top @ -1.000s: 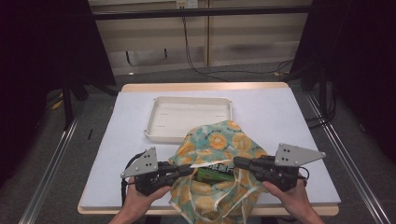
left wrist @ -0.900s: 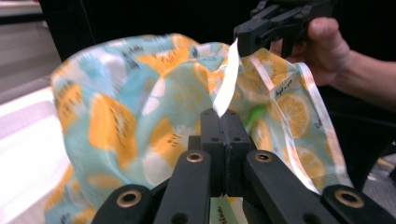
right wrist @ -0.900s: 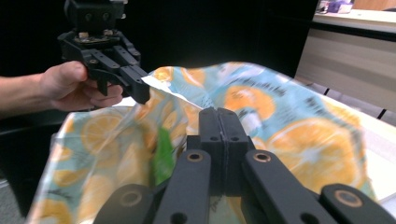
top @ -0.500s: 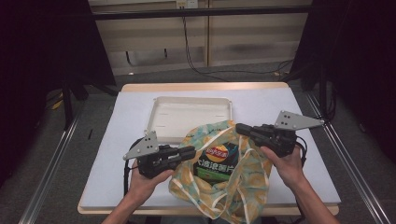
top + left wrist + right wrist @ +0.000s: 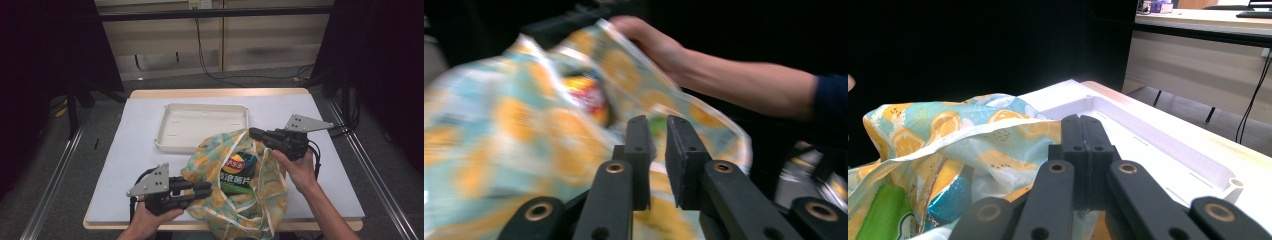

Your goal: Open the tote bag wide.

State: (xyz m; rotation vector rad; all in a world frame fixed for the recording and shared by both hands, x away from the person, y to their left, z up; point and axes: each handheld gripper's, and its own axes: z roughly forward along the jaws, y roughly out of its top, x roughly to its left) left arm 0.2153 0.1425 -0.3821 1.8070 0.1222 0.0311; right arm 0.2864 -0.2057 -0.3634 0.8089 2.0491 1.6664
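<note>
Bag (image 5: 235,195), orange-print plastic, sits at the near middle of the table (image 5: 130,150), mouth pulled open toward the camera above. Its far edge lies just short of the white tray (image 5: 202,125). Inside, a green chip packet (image 5: 237,170) shows through the opening; in the right gripper view a green packet edge and something blue-foil show in the bag's mouth, too partial to name.

Left gripper (image 5: 207,189) at the bag's near left side, pointing right, tips at the plastic. Left gripper view is blurred: jaws stand a narrow gap apart and have just been opening; bag lies just beyond the tips, nothing seen pinched between the pads.

Right gripper (image 5: 252,132) at the bag's far right edge, pointing left. In its own view the jaws are pressed fully together with a thin bit of bag plastic seeming caught at their base, the bag's rim drawn up to them; grip on the rim looks likely, not certain.

Right hand (image 5: 295,167) rests against the bag's right side
</note>
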